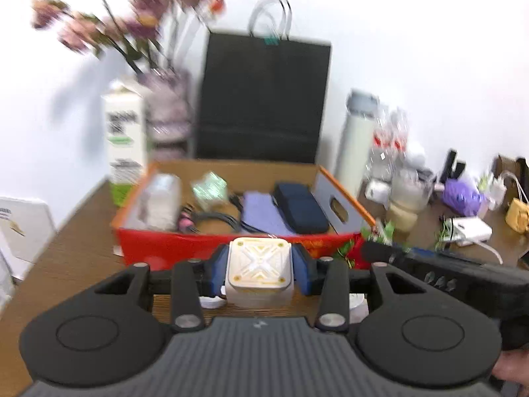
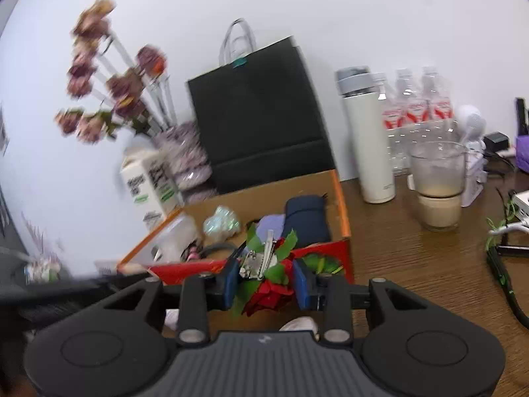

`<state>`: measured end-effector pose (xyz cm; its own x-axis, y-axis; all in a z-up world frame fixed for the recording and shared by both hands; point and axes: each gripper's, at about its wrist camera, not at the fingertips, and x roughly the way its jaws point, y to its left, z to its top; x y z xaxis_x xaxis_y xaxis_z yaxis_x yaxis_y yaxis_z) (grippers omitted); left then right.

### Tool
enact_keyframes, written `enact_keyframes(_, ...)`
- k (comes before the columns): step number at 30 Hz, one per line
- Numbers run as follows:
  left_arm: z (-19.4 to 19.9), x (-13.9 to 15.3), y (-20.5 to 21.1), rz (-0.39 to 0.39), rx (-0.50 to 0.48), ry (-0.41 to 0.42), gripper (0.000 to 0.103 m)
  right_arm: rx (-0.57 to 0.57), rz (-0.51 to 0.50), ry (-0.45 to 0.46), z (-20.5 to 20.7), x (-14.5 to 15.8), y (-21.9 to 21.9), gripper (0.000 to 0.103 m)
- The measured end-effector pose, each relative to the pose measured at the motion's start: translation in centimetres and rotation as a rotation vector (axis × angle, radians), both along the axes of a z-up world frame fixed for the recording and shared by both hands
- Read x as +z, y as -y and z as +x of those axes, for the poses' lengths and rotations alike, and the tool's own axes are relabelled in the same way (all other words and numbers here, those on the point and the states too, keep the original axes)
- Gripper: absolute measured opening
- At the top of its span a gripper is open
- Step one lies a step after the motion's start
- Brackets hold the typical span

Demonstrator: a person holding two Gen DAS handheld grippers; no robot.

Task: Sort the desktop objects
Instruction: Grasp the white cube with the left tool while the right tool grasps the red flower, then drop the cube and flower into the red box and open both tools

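Got the white cube [image 1: 259,269] clamped in my left gripper [image 1: 259,273], rigid, gripped on its flat sides; right gripper [image 2: 267,281] pinches the soft rose clip [image 2: 264,274], easy to crush, both just before the box [image 1: 231,244]

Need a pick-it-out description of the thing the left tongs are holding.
Start at the open red-fronted cardboard box in the middle of the wooden desk, in front of the black paper bag. Just before its red wall, the left tongs grip a small white cube. Its raised X pattern and four yellow corner dots set it apart.
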<state>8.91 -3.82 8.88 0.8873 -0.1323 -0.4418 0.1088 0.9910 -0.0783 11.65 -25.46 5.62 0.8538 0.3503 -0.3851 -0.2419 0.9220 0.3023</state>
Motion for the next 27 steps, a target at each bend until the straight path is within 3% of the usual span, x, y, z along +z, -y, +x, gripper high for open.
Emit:
enact_keyframes(6, -4.9, 2.4, -3.1, -0.056, 0.028, 0.075, 0.042, 0.05, -0.022, 0.044, -5.1, 2.6, -1.8, 0.034)
enact_keyframes(11, -5.2, 4.4, -5.0, -0.107, 0.014, 0.102, 0.042, 0.048, -0.04, 0.077, -7.7, 6.2, -2.1, 0.034)
enact_keyframes(14, -3.3, 6.2, -5.8, -0.148, -0.019, 0.097, 0.042, 0.034, -0.067, 0.096, -7.1, 9.0, -1.7, 0.034)
enact_keyframes(18, 3.1, 7.1, -6.4, -0.207, -0.042, -0.005, 0.042, 0.074, -0.052, 0.039, -1.6, 11.7, -1.7, 0.034)
enact_keyframes(21, 9.2, 6.6, -5.4, -0.156, -0.055, -0.063, 0.042, 0.121, 0.007, -0.058, 5.0, 12.1, -1.9, 0.034)
enact_keyframes(27, 19.6, 1.0, -4.1, -0.089, -0.008, -0.246, 0.042, 0.077, -0.029, -0.234, 16.7, 9.2, -3.2, 0.034)
